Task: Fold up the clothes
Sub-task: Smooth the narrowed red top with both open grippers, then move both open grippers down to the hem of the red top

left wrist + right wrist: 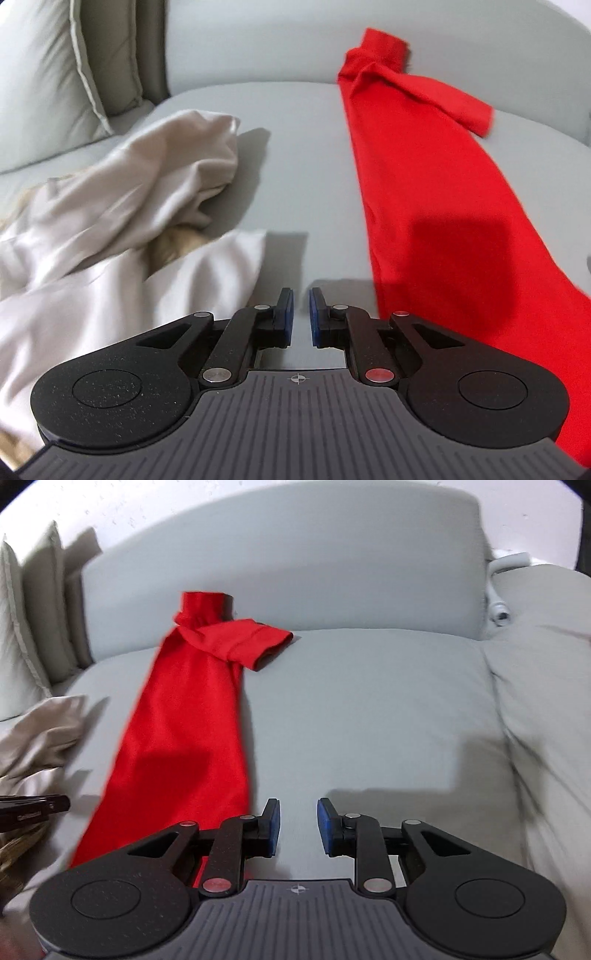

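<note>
pale grey sofa seat bears a folded red shirt beside crumpled beige cloth.

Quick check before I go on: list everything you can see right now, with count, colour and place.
shirt: one, red, folded into a long strip on the seat cushion, collar toward the backrest, one short sleeve sticking out to the side.
pale clothes: a crumpled heap, white and beige, count unclear, left of the shirt on the seat.
sofa: one, light grey, seat and backrest under everything.
pillows: at least two, pale grey-green, at the left end of the sofa.
cushion: one, beige-grey, at the right end.
left claw: black with blue pads, jaws slightly apart, nothing between them, over bare seat between heap and shirt.
right claw: same, jaws apart, empty, just right of the shirt's near end.
</note>
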The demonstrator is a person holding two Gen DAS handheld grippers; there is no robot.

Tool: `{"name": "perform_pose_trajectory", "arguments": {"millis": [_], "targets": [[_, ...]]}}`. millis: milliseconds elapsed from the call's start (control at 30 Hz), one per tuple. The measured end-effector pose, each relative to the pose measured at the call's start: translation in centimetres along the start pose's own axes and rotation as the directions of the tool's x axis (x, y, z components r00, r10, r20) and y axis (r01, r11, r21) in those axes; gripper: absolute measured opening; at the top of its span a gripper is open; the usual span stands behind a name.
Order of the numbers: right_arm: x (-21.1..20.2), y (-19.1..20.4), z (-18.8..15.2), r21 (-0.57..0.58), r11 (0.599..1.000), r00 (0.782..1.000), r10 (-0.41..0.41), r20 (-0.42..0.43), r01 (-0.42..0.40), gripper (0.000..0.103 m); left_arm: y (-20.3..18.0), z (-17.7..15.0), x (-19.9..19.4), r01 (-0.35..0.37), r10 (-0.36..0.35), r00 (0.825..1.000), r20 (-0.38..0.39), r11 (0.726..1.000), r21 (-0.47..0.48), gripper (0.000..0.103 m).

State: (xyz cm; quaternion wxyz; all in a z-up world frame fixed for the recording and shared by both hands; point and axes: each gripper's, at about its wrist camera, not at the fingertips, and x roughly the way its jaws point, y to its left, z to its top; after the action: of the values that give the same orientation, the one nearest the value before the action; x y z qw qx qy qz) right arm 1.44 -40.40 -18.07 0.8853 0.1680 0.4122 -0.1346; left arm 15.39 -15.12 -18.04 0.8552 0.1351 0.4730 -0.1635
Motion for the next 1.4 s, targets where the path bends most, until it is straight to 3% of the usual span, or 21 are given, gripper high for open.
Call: {"name": "perform_pose_trajectory", "arguments": {"millis": [100,233,367,500,633,767,933,1000,1100,1200,1267,1400], "targets": [[-2.9,0.7,-2.3,-0.001,0.999,0.999,0.042,-0.022,-0.042,0.028,-1.3,-2.8,-3.8,0.091,-0.09,0.996,-0.015,0.995,0.038,0.017],[-5.0,3.4,-6.4,-0.053,0.993,0.991,0.102,-0.088,-0.107,0.03,-3.3,-7.0,-8.3,0.217,-0.216,0.976,-0.031,0.976,0.032,0.025],[-5.3,6.3,-10.2,-0.132,0.983,0.986,0.111,-0.122,-0.127,0.031,-5.7,-10.0,-8.8,0.211,-0.208,0.976,-0.07,0.977,0.038,0.025],[-4.7,8.2,-11.9,-0.254,0.965,0.994,0.033,-0.099,-0.058,0.032,-7.1,-12.0,-8.0,0.149,-0.143,0.987,-0.068,0.985,0.09,0.026],[-4.9,7.8,-12.3,-0.316,0.949,0.991,-0.031,-0.129,-0.012,0.032,-6.6,-12.4,-8.3,0.13,-0.122,0.984,-0.13,0.99,0.057,0.032],[-6.2,5.1,-12.4,-0.203,0.979,0.979,-0.038,-0.203,-0.004,0.036,-5.4,-14.1,-8.5,0.062,-0.051,0.966,-0.255,0.997,0.038,0.038],[-9.9,2.6,-12.8,-0.115,0.993,0.986,-0.008,-0.169,-0.011,0.038,-2.8,-15.4,-11.3,0.081,-0.09,0.975,-0.205,0.995,-0.053,0.036],[-10.7,1.7,-13.2,-0.073,0.997,0.988,0.017,-0.153,-0.028,0.039,-2.1,-15.3,-12.0,0.1,-0.113,0.982,-0.15,0.991,-0.088,0.039],[-11.5,-0.1,-13.7,0.018,0.998,0.991,0.06,-0.119,-0.058,0.04,-1.5,-15.2,-11.8,0.127,-0.141,0.982,-0.127,0.985,-0.115,0.045],[-11.0,-0.6,-13.8,0.049,0.994,0.987,0.106,-0.123,-0.101,0.04,-1.8,-15.6,-11.6,0.155,-0.171,0.975,-0.143,0.982,-0.112,0.047],[-10.5,-1.1,-14.1,0.087,0.985,0.978,0.16,-0.137,-0.149,0.04,-1.9,-15.6,-11.4,0.168,-0.184,0.97,-0.159,0.98,-0.105,0.056],[-9.0,-1.4,-14.4,0.143,0.971,0.959,0.218,-0.182,-0.194,0.041,-1.2,-15.6,-10.5,0.192,-0.214,0.96,-0.182,0.972,-0.135,0.058]]}}
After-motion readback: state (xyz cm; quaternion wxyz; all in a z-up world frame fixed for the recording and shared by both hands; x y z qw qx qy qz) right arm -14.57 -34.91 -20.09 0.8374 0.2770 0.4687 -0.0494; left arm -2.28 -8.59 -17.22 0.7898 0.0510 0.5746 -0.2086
